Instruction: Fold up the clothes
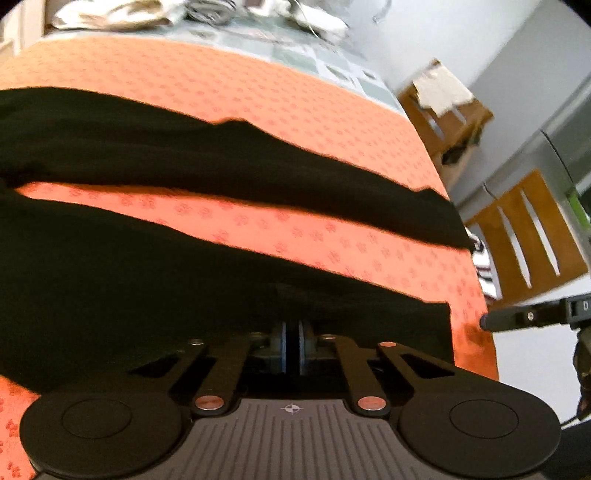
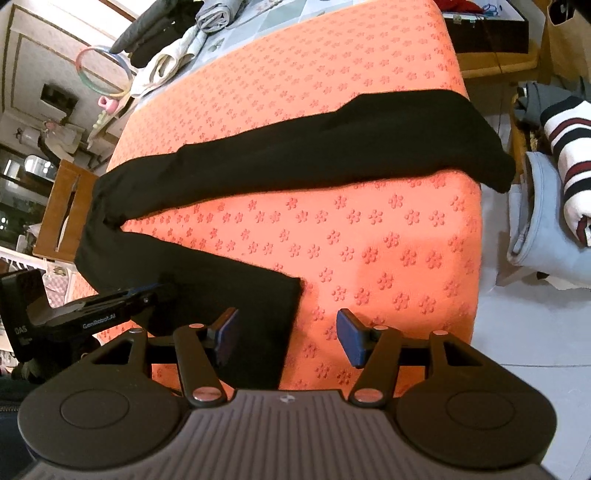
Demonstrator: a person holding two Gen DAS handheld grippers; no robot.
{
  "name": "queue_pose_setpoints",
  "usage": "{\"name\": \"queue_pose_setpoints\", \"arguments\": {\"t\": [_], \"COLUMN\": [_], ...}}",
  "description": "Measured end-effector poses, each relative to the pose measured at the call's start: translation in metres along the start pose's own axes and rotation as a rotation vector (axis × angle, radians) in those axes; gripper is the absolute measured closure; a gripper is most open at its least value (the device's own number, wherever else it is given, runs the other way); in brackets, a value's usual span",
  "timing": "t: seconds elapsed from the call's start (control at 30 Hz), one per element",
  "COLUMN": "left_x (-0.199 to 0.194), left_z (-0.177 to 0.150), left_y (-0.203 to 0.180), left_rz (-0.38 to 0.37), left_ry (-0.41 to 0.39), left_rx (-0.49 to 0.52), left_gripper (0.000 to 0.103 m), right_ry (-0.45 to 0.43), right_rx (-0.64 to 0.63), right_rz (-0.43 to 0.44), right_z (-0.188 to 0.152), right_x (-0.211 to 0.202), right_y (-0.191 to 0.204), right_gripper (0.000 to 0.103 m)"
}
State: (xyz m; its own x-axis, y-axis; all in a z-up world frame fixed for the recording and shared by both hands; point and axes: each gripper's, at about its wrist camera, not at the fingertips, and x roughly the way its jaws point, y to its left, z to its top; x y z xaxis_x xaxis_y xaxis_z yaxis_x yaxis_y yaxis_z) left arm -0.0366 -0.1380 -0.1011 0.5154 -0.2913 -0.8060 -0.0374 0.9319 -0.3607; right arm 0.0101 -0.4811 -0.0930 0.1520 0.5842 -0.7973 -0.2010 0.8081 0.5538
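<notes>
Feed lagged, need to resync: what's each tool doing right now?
Left tool: shut on the near leg of the black trousers.
Right tool: open, holding nothing, above the orange cloth beside the trouser hem.

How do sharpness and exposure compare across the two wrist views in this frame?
Left wrist view: motion-smeared throughout, with the black trousers a featureless dark mass. Right wrist view: crisper, the flower pattern on the orange cloth reads clearly, though the trousers show almost no folds. Both bend straight edges strongly toward the rim.

**What you can't see**

Your left gripper [image 1: 294,345] hides its pad tips under the black trousers [image 1: 155,280]; their waist runs off the left wrist view. The far clutter [image 1: 207,13] is blurred beyond telling.
</notes>
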Motion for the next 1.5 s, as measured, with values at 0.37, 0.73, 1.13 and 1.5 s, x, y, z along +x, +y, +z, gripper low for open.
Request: {"name": "queue_pose_setpoints", "arguments": {"t": [0.37,0.73,1.13,1.5], "left_x": [-0.051,-0.101,-0.126,-0.123], "left_z": [0.023,0.050,0.090,0.096], "left_y": [0.057,0.181,0.302,0.354], "left_rz": [0.111,0.200,0.247,0.276], "left_ry": [-0.078,-0.056,-0.037,-0.006], "left_rx": [0.008,0.057,0.078,0.071], "left_gripper": [0.094,0.094,0.094,0.094], "right_ry": [-0.005,-0.046,-0.158,-0.224], "right_rx": [-0.020,0.028,0.142,0.226], "right_rz": [0.035,0.010,-0.069,-0.114], "right_z": [0.010,0.009,-0.001,-0.021], "right_x": [0.020,0.065,0.106,0.118], "right_y": [0.032,0.101,0.164,0.189], "right_gripper": [0.035,0.035,0.035,0.035]}}
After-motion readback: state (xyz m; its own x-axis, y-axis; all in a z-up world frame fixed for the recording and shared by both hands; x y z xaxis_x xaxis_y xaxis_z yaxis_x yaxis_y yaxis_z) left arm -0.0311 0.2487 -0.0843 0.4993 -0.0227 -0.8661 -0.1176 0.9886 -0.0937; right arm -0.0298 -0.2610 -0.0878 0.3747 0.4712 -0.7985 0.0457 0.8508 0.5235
